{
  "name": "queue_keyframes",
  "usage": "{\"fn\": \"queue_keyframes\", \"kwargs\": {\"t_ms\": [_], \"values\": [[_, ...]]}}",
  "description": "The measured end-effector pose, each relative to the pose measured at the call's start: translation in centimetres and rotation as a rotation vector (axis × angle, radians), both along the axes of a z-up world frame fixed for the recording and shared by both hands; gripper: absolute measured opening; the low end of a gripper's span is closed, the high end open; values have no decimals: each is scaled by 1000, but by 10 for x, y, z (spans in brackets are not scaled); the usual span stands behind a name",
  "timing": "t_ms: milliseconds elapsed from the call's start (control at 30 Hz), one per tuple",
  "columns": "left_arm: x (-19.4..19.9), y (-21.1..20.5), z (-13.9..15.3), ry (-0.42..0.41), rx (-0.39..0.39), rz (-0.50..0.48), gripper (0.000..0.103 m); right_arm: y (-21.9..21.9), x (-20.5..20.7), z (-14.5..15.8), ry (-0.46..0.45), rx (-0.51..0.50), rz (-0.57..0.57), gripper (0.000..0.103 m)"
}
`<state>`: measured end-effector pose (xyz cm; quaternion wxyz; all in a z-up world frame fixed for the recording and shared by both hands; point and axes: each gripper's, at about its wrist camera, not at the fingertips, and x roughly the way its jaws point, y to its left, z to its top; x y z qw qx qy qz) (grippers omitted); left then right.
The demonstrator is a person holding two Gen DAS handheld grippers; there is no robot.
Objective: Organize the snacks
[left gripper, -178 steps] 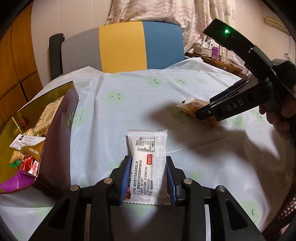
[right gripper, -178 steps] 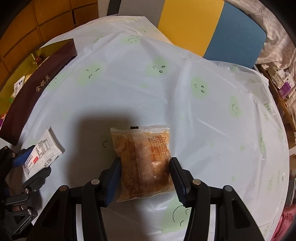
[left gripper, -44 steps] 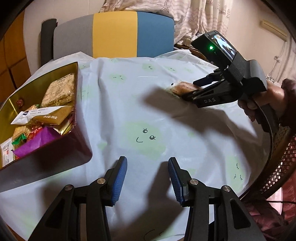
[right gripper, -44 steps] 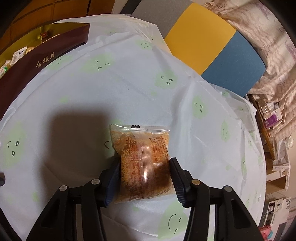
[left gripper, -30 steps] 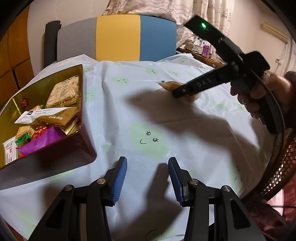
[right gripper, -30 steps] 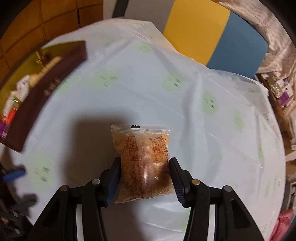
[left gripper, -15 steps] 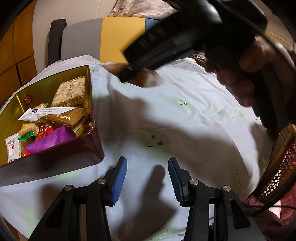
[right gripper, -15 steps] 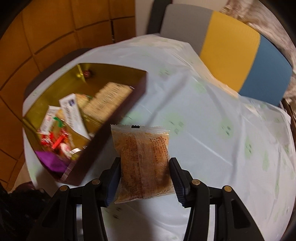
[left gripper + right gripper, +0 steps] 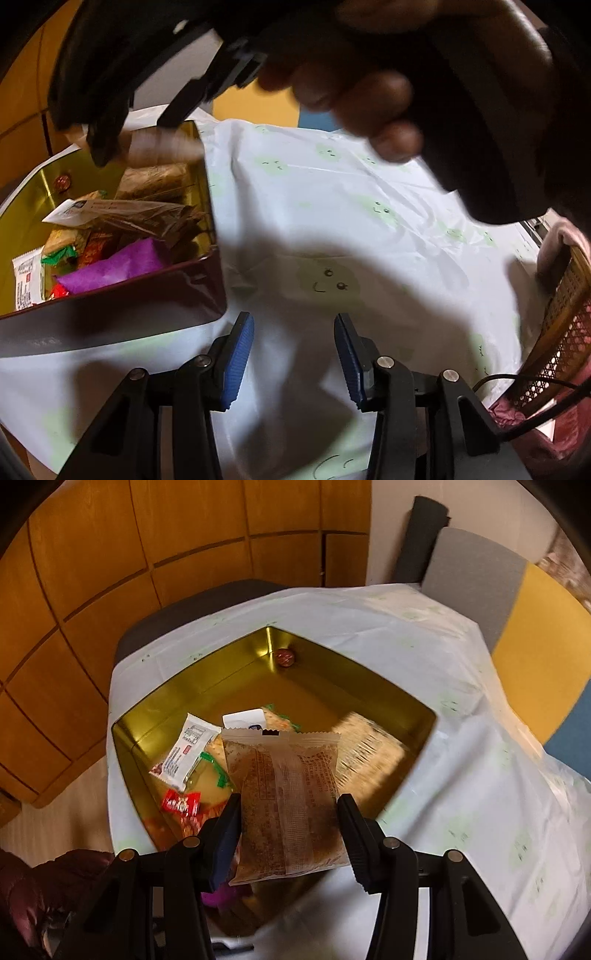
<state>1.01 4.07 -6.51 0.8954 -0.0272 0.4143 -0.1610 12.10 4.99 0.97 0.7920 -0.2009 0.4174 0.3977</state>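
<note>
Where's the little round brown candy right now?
In the right wrist view, the round brown candy sits alone in the far corner of the gold tin, away from the snack pile. In the left wrist view it shows at the tin's far left.

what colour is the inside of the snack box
Shiny gold inside the square snack box; clearest in the right wrist view.

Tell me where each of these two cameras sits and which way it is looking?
Left wrist: sits on the left gripper, looks down across the tablecloth; its empty open fingers show, with the right hand overhead.
Right wrist: sits on the right gripper, looks down into the gold box; its fingers clamp a snack packet.
Shared: the gold box, the tablecloth, the white packet.
</note>
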Motion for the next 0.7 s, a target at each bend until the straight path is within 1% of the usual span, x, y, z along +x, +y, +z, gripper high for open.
{"fn": "queue_keyframes", "kwargs": {"t_ms": [100, 133, 167, 233, 400, 533, 600, 700], "values": [[1, 6, 1, 3, -5, 25, 45, 10, 9, -12, 13, -7, -12, 53], [1, 7, 1, 2, -5, 29, 45, 11, 12, -13, 16, 0, -26, 54], [4, 10, 1, -1, -6, 33, 45, 10, 13, -13, 24, 11, -34, 59], [3, 10, 3, -8, -1, 39, 45, 3, 11, -8, 25, 28, -47, 61], [3, 9, 14, -28, 17, 43, 45, -26, 5, 6, -11, 68, -113, 61], [1, 9, 25, -39, 35, 68, 47, -57, -3, 12, -62, 73, -197, 61], [3, 10, 33, -42, 48, 89, 47, -75, -9, 13, -88, 70, -257, 61], [-1, 14, 48, -50, 71, 134, 47, -98, -17, 13, -133, 49, -376, 61]]}}
